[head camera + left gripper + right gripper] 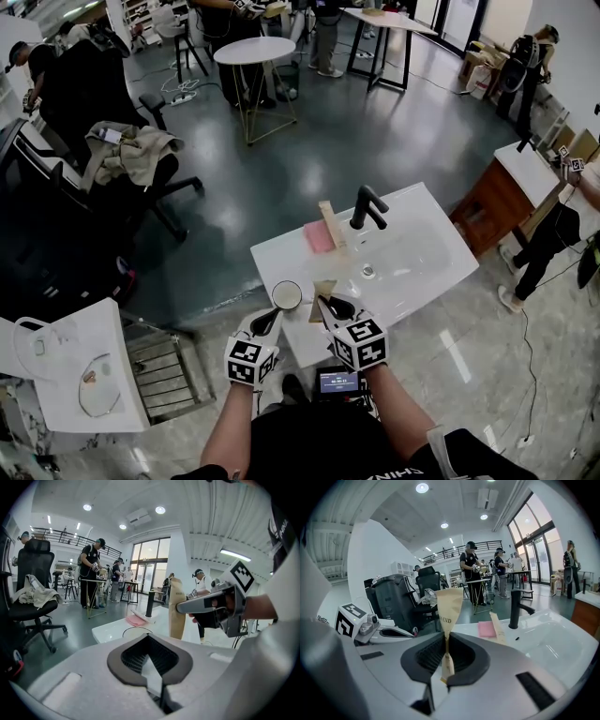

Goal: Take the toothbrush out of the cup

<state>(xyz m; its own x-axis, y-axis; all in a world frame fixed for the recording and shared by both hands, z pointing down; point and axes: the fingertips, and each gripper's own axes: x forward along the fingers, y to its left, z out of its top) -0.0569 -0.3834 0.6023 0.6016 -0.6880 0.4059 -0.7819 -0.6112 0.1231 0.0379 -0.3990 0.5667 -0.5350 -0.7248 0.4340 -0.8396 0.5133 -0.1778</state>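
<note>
Closest to me, the right claw pinches the paper-wrapped toothbrush and holds it upright just beside the cup, outside its rim. The left claw has its jaws pressed together at the cup's near edge; whether they nip its wall I can't tell. Beyond lie the white sink, black faucet and pink square.

White sink top carries it all: black tap standing at the back rim, pink pad flat to its left, a tan packet lying just beside the pad, cup upright near the front edge, drain down in the basin
</note>
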